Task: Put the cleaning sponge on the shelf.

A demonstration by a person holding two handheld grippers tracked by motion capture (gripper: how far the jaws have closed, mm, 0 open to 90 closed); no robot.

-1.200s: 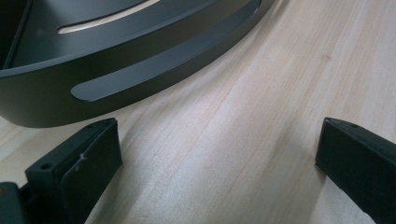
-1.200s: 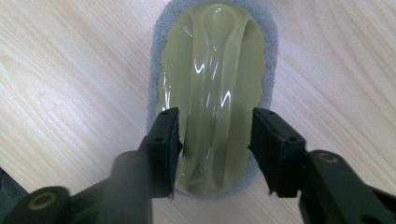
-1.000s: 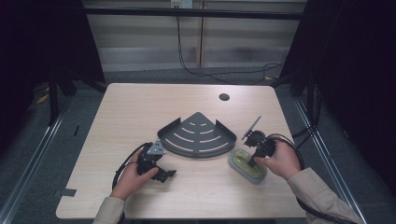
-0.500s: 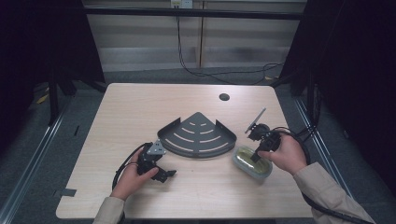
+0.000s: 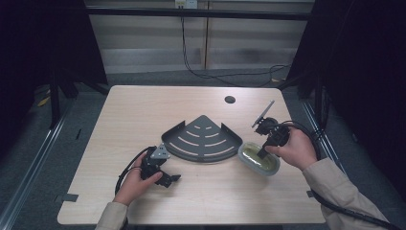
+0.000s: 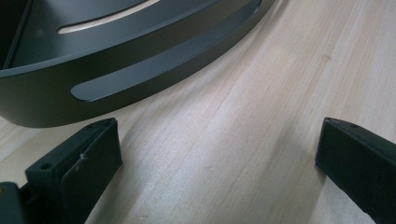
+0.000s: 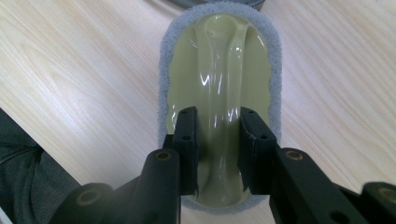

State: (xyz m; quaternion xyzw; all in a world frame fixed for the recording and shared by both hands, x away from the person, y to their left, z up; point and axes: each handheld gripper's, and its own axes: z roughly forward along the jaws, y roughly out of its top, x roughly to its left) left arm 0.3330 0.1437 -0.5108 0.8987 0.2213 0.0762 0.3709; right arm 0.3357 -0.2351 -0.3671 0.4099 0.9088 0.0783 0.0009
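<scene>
Right gripper view shows the oval scrubbing pad (image 7: 219,56) with its yellow-green ridged handle flat on the desk (image 7: 70,70), the right gripper (image 7: 218,140) clamped on that ridge. Just beside the pad lies a dark fan-shaped corner shelf (image 5: 201,139); nearby the left gripper (image 6: 215,154) rests with jaws wide apart.

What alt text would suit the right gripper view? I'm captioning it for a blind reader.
The right gripper has its two black jaws closed on the raised central ridge of an oval pale yellow-green scrubber with a grey fuzzy pad rim. The scrubber lies on a light wooden table.
</scene>
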